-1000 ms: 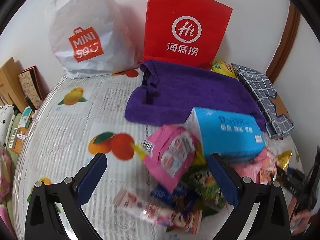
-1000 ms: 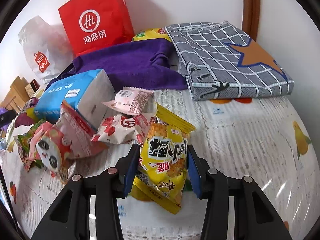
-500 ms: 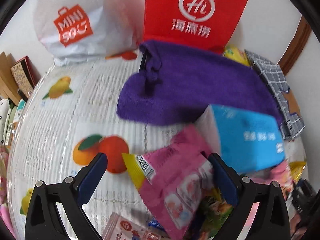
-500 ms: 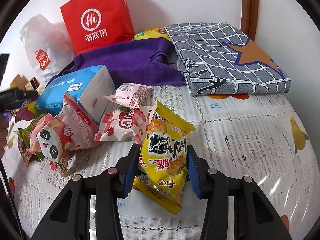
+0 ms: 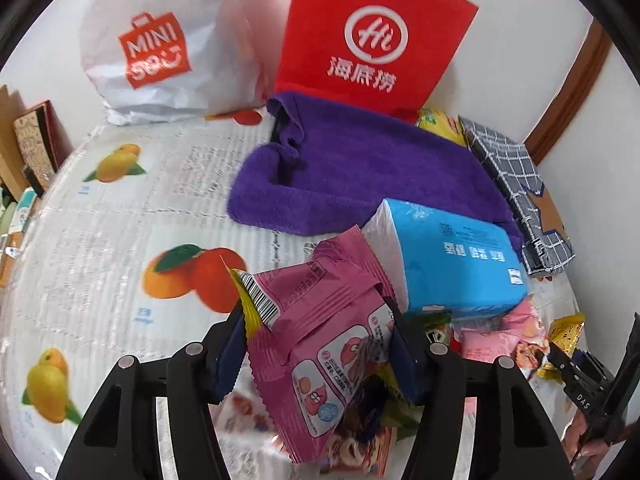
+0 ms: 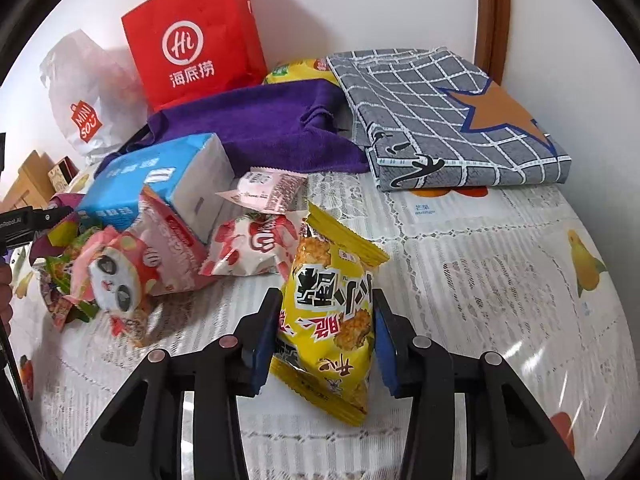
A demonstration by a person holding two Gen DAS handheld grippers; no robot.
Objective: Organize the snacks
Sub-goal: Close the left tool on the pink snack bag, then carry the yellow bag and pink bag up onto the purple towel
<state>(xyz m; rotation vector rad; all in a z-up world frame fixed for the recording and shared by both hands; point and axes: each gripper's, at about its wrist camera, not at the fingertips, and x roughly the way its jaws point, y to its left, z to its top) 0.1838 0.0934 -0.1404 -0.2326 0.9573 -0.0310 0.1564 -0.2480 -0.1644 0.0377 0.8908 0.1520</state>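
Observation:
A pink snack packet (image 5: pixel 320 320) stands between the blue pads of my left gripper (image 5: pixel 316 344). The jaws are closing and both pads press on its crumpled sides. Under it lies a heap of other snacks, partly hidden, beside a blue tissue pack (image 5: pixel 452 264). In the right wrist view my right gripper (image 6: pixel 324 332) is shut on a yellow snack packet (image 6: pixel 336 292), held a little above the tablecloth. Left of it lie a panda packet (image 6: pixel 116 276), a red-and-white packet (image 6: pixel 252 248) and a pink-white packet (image 6: pixel 268 188).
A purple towel (image 5: pixel 360 172) lies behind the heap. A red paper bag (image 5: pixel 372 36) and a white plastic bag (image 5: pixel 160 48) stand against the wall. A folded grey checked cloth (image 6: pixel 448 116) fills the back right. The fruit-print tablecloth (image 5: pixel 100 240) is bare at the left.
My left gripper has come down over the pink packet and its wide jaws have closed in on it. The right gripper keeps the yellow packet and has hardly moved.

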